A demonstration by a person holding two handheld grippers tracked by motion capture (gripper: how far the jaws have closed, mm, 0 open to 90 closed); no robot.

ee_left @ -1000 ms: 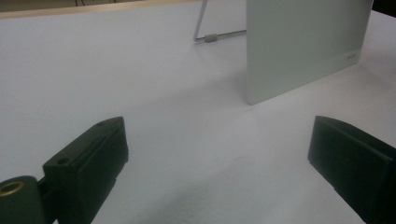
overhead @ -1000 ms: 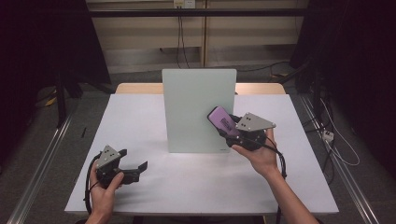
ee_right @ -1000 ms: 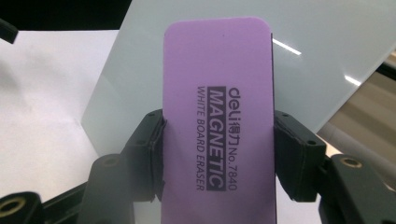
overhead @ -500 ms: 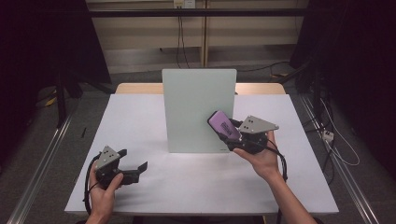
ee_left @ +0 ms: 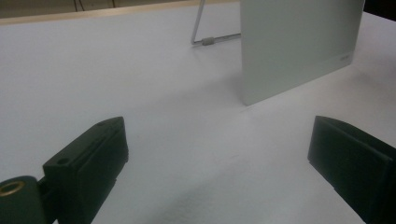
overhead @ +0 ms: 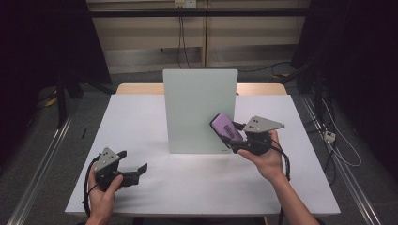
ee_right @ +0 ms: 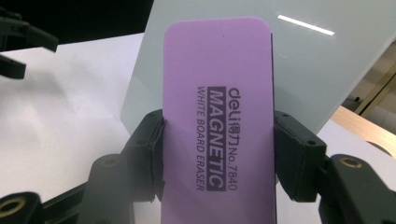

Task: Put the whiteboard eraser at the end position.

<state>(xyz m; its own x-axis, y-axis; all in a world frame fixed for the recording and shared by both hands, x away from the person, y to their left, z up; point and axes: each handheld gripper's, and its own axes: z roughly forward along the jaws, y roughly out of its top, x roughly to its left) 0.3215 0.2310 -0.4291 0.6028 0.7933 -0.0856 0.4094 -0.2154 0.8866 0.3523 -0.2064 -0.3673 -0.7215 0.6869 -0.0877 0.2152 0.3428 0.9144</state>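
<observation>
White bench (overhead: 197, 187) with a wooden far edge, standing on a grey floor (overhead: 42, 140) in a dark-curtained room; cables (overhead: 180, 33) hang at the far wall. An upright pale-green whiteboard (overhead: 199, 110) stands at mid-bench on a wire stand (ee_left: 205, 39). Right tool (overhead: 230, 136), right of centre, jaws pinching the long sides of a purple magnetic whiteboard eraser (ee_right: 219, 121) held just in front of the board's lower right corner. Left tool (overhead: 136, 169), near left, jaws spread with nothing between them, low over the bench and well apart from the board. Nothing stands between eraser and board.
</observation>
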